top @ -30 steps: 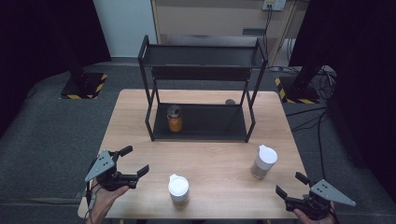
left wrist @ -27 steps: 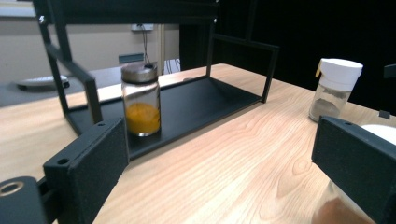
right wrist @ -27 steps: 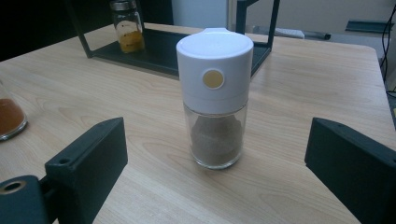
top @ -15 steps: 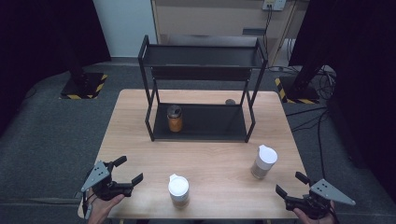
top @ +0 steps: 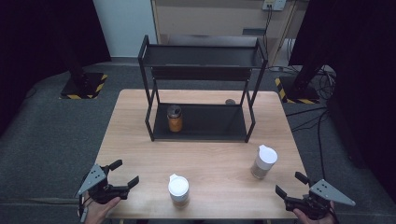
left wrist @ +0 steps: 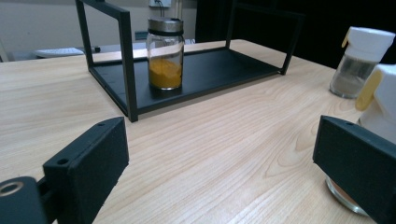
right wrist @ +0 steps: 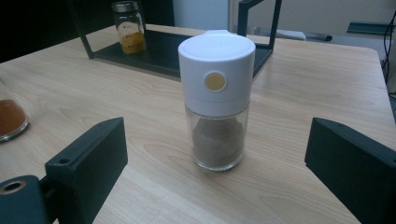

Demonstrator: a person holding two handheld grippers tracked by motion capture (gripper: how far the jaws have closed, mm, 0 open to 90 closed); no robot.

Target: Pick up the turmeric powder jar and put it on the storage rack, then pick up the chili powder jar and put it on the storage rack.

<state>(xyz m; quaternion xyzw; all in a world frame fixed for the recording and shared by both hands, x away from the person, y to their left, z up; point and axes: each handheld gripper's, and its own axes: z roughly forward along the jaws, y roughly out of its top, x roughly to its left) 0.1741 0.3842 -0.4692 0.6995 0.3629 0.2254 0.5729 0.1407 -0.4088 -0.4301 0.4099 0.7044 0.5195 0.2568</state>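
Black two-jawed left claw and right claw, grey triangular plates.

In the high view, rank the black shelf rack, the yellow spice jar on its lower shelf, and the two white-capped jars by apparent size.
1. Black shelf rack, far the largest.
2. The white-capped jar at the right and the white-capped jar at the front middle look alike; no ranking between them.
3. Yellow spice jar, slightly smaller, though it stands farther from the camera, so unsure.

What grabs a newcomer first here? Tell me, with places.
The black two-tier rack at the table's far middle, a metal-lidded jar of yellow spice on its lower shelf. Nearer, two white-capped spice jars: one front centre, one right before the open right gripper.
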